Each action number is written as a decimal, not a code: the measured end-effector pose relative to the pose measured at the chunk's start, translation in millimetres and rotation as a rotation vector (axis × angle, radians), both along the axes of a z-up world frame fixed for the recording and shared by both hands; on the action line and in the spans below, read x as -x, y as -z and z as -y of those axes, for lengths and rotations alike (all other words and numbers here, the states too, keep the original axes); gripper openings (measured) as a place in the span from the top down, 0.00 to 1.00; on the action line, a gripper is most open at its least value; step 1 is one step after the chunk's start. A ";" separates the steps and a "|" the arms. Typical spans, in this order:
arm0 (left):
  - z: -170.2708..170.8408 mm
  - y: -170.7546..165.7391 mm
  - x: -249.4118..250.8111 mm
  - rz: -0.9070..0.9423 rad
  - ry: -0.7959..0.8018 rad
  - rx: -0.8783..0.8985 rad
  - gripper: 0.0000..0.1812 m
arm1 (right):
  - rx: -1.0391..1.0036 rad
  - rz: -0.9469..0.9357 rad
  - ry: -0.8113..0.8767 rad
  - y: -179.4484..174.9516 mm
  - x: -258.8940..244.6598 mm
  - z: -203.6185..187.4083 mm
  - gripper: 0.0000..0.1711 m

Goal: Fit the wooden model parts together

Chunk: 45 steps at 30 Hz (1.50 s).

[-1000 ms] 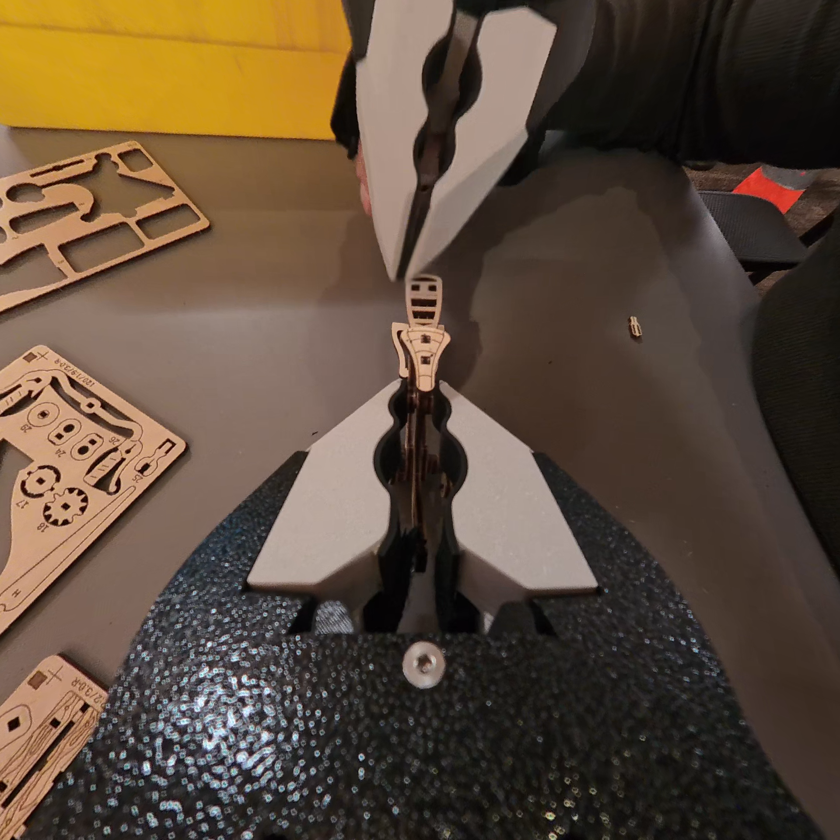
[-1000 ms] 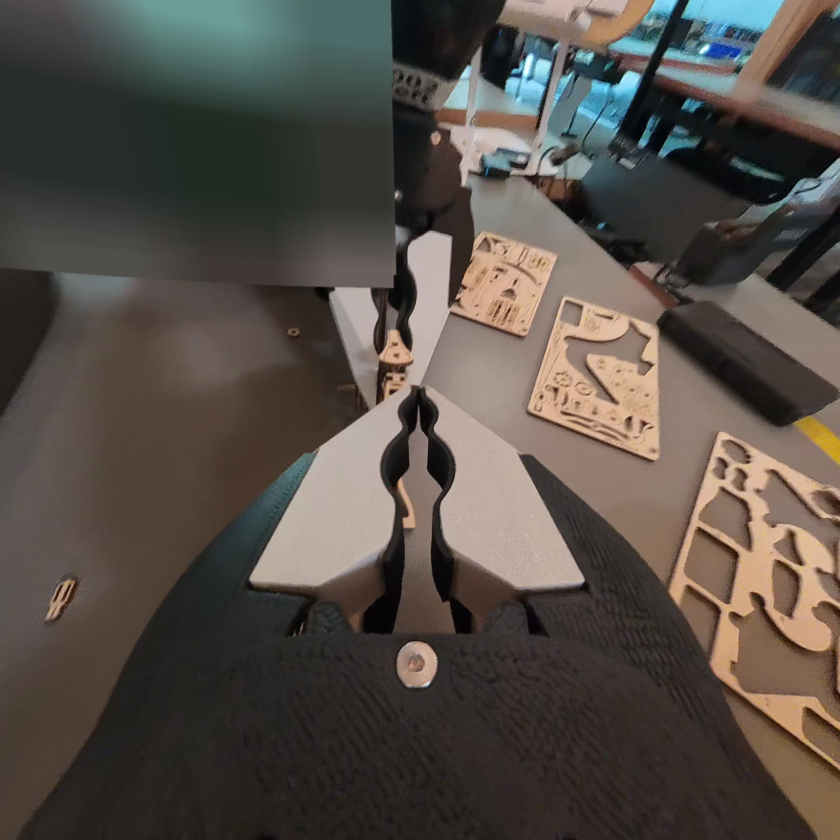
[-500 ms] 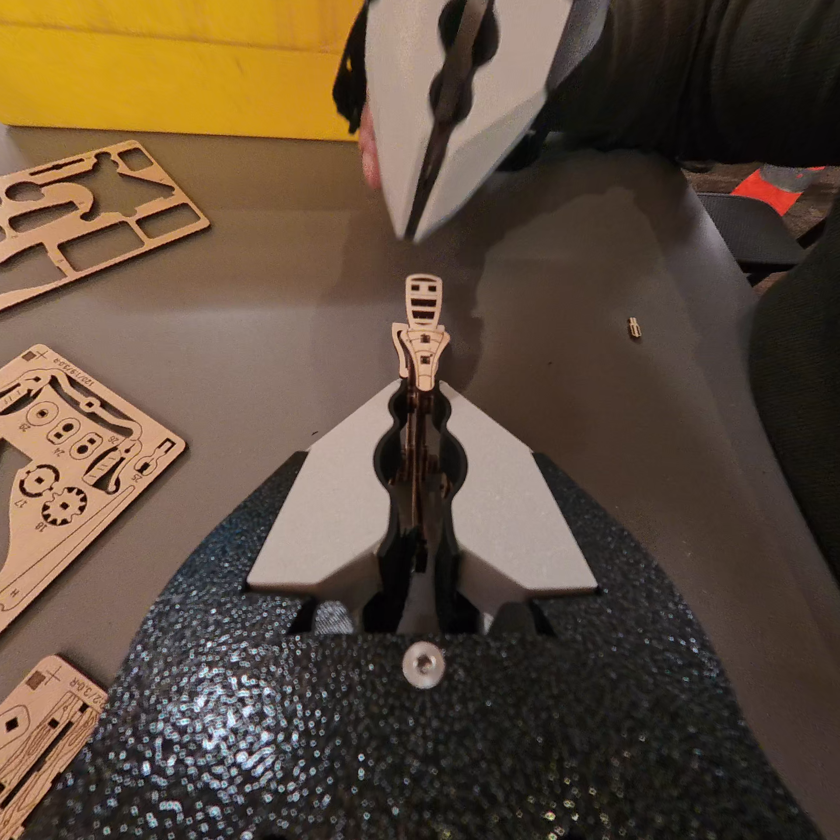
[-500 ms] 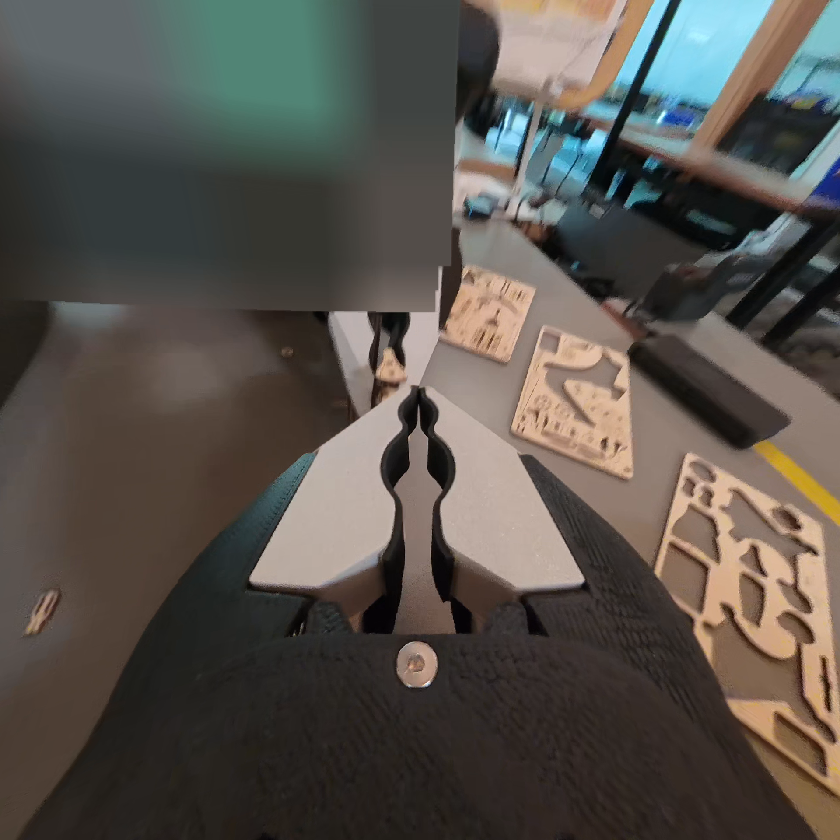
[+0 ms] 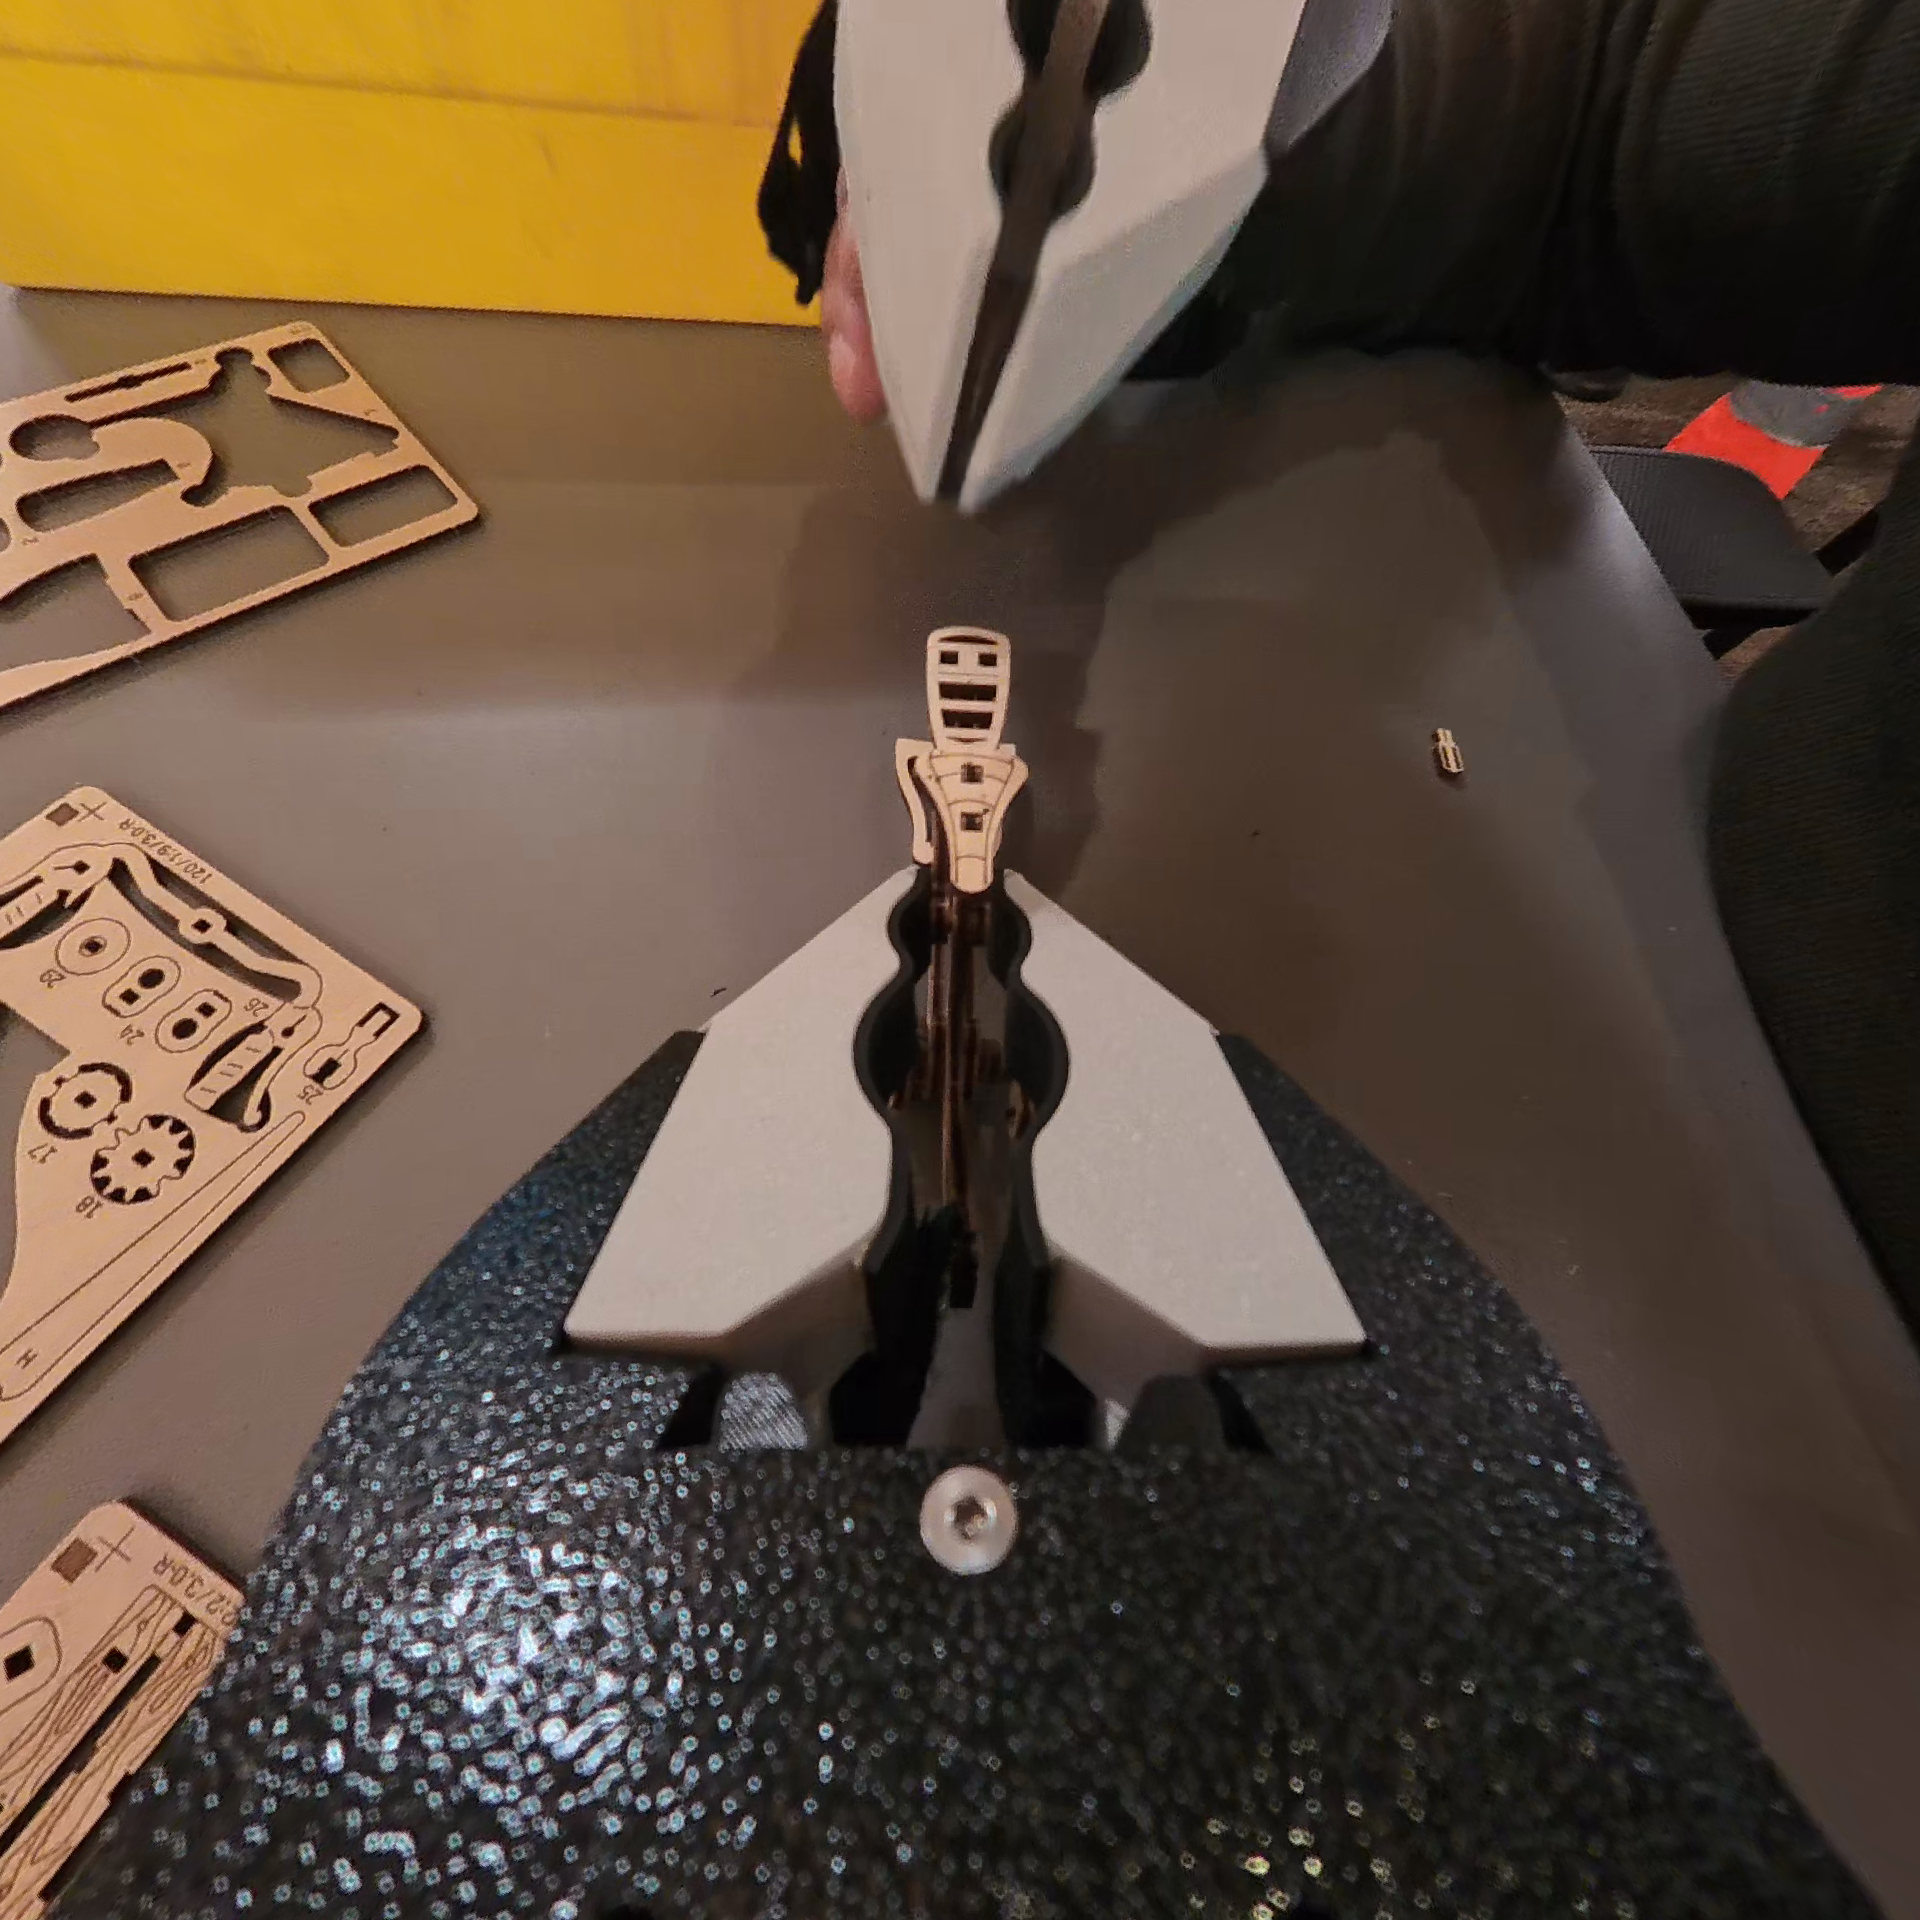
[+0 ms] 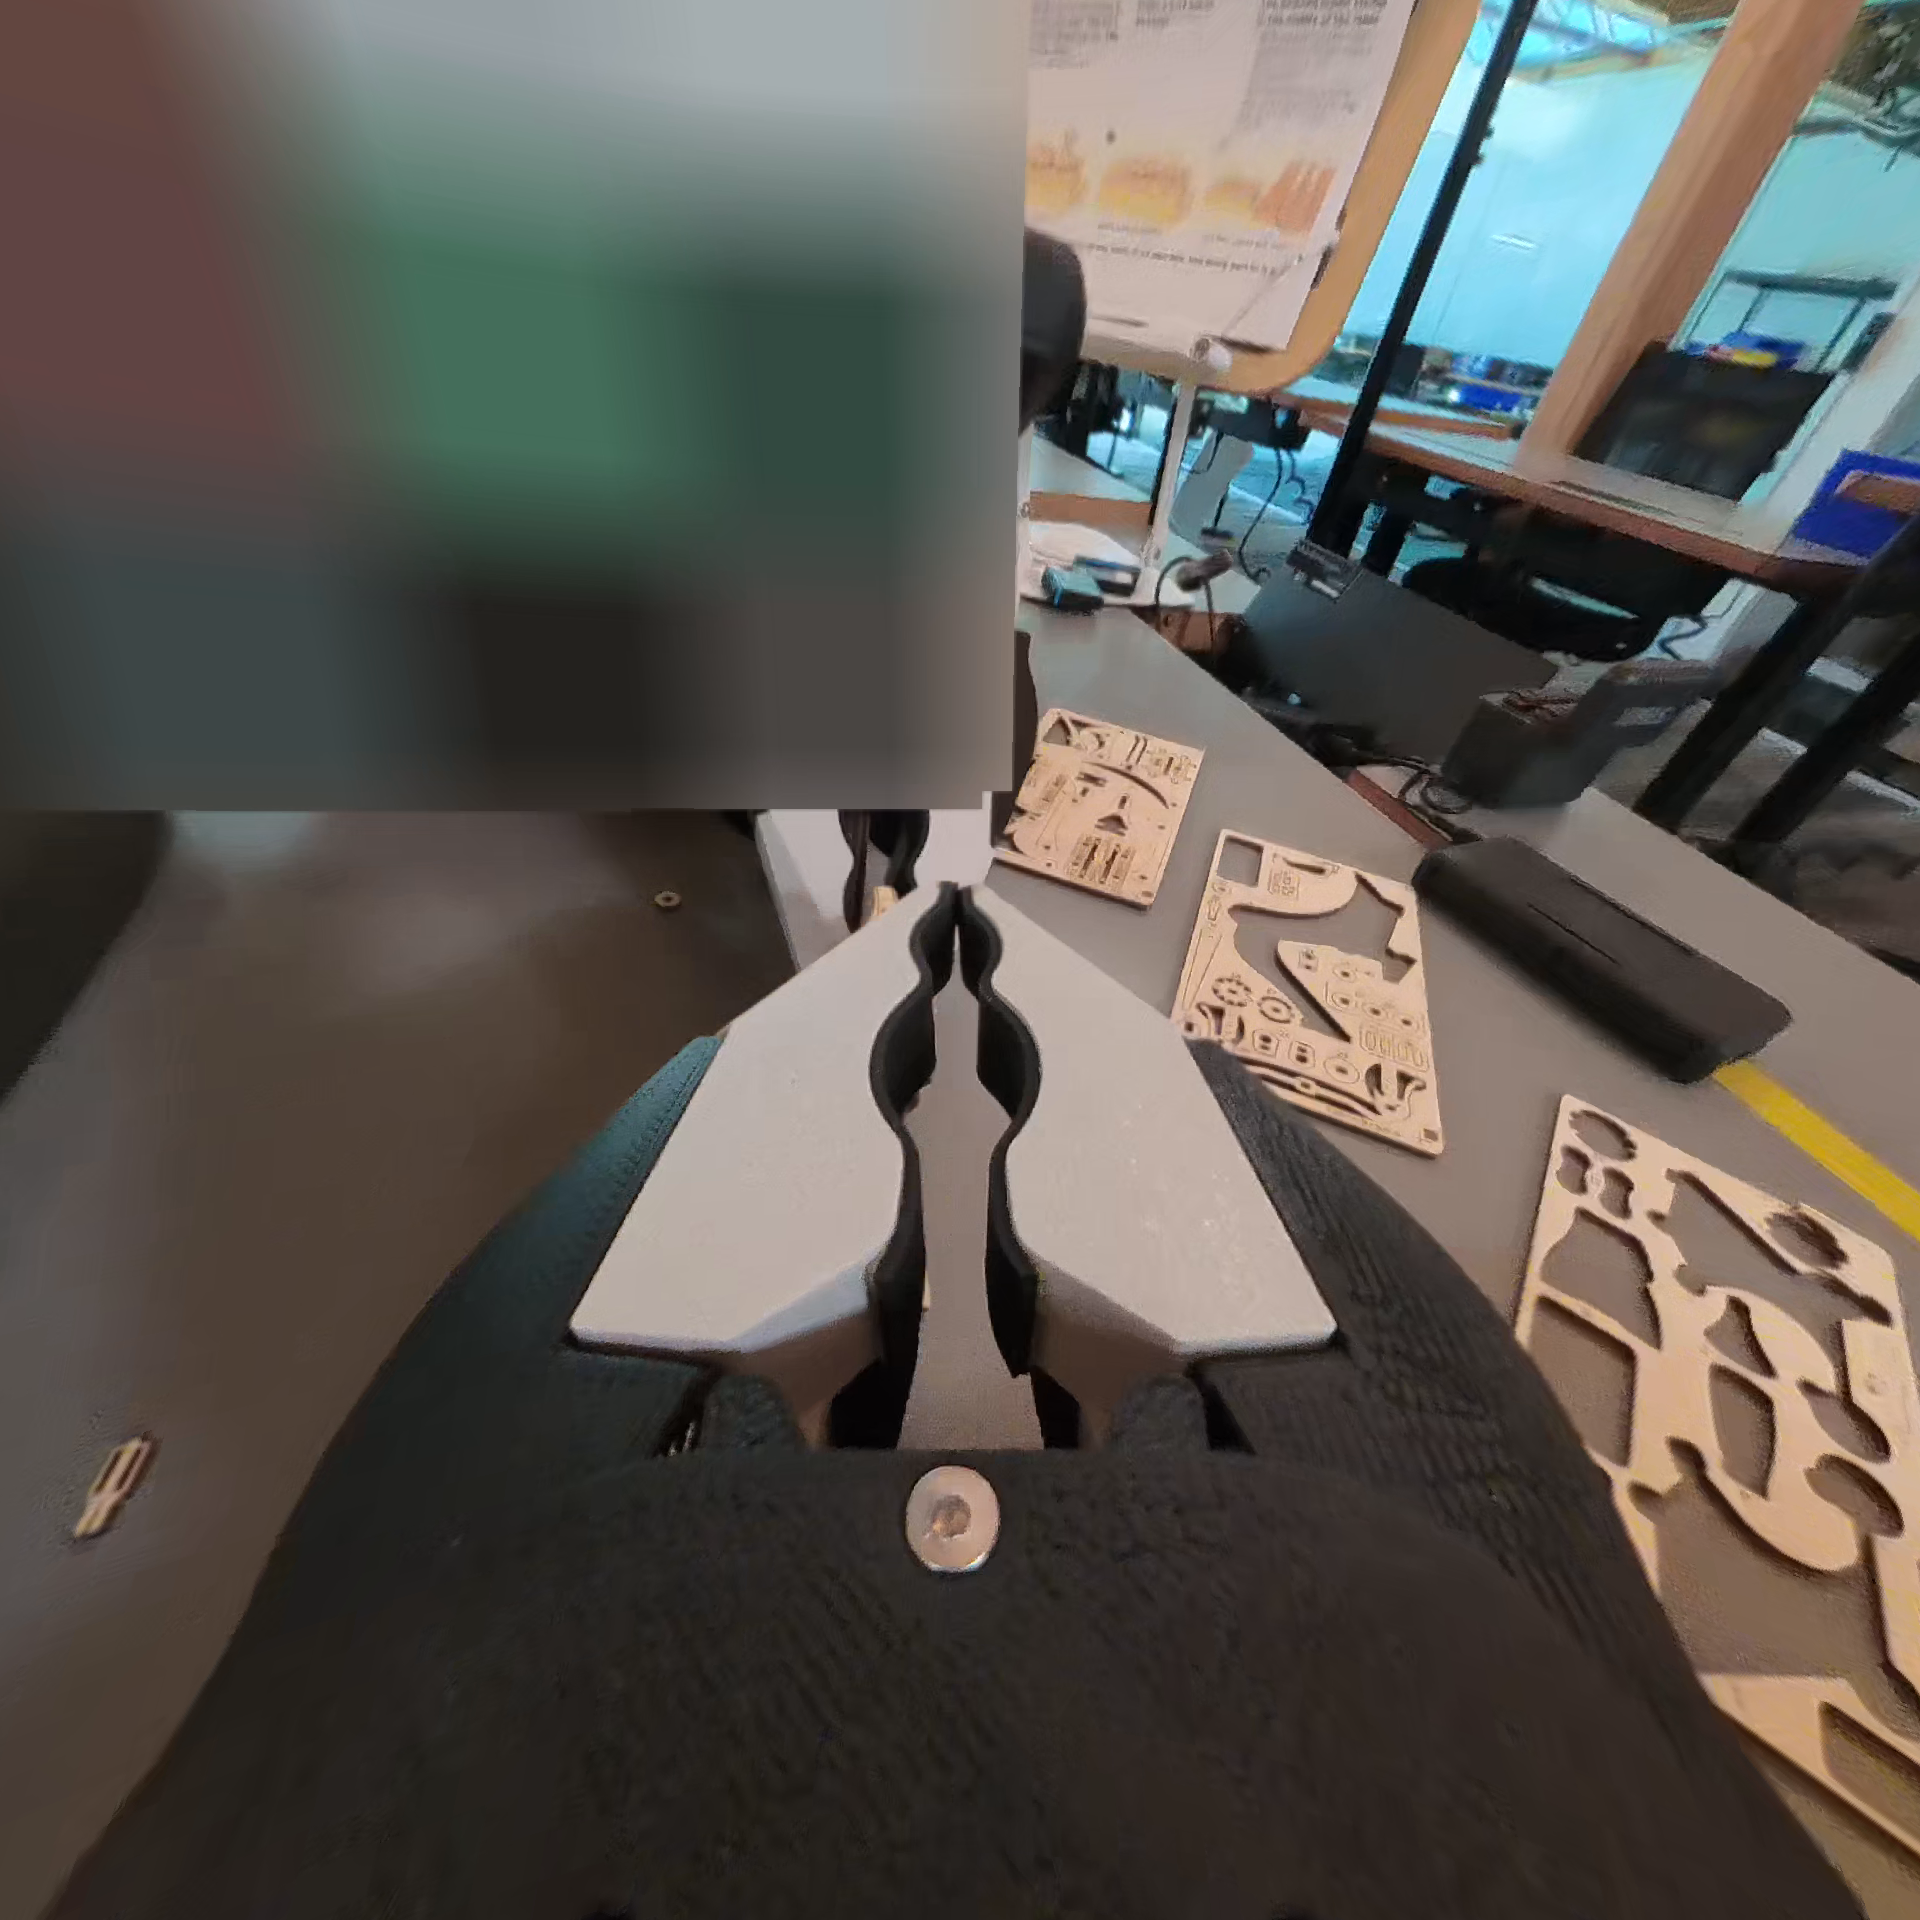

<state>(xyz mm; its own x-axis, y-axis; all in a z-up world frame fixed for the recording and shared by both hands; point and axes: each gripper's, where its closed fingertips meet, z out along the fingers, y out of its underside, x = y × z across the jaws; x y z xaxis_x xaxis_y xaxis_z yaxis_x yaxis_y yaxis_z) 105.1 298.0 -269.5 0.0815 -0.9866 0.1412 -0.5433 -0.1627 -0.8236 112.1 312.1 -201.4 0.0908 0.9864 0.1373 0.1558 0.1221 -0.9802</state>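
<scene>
My left gripper (image 5: 961, 883) is shut on a slim wooden model assembly (image 5: 964, 800). The assembly stands upright between the fingers, and its slotted top piece (image 5: 966, 681) sticks out past the tips. My right gripper (image 6: 956, 899) is shut and empty. In the left wrist view the right gripper (image 5: 951, 499) hangs above and beyond the assembly's top, apart from it. In the right wrist view the left gripper (image 6: 883, 852) shows just past my fingertips, with a bit of the wooden part (image 6: 885, 902) visible.
Laser-cut wooden sheets lie on the grey table to the left (image 5: 208, 488), (image 5: 156, 1060), (image 5: 83, 1683) and in the right wrist view (image 6: 1320, 997), (image 6: 1714, 1351). A small loose wooden piece (image 5: 1446, 751) lies to the right. A black case (image 6: 1600, 956) and a yellow box (image 5: 364, 156) sit at the edges. My hands' fingertips stand some 7 centimetres from each other.
My right gripper, still shut, has lifted up and away from the top of the wooden assembly. The left gripper and the assembly have stayed still.
</scene>
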 end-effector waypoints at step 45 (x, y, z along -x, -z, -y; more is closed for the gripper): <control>-0.1 -0.1 -0.5 0.008 -0.002 0.004 0.96 | -0.081 0.029 0.038 3.6 -0.3 1.9 1.00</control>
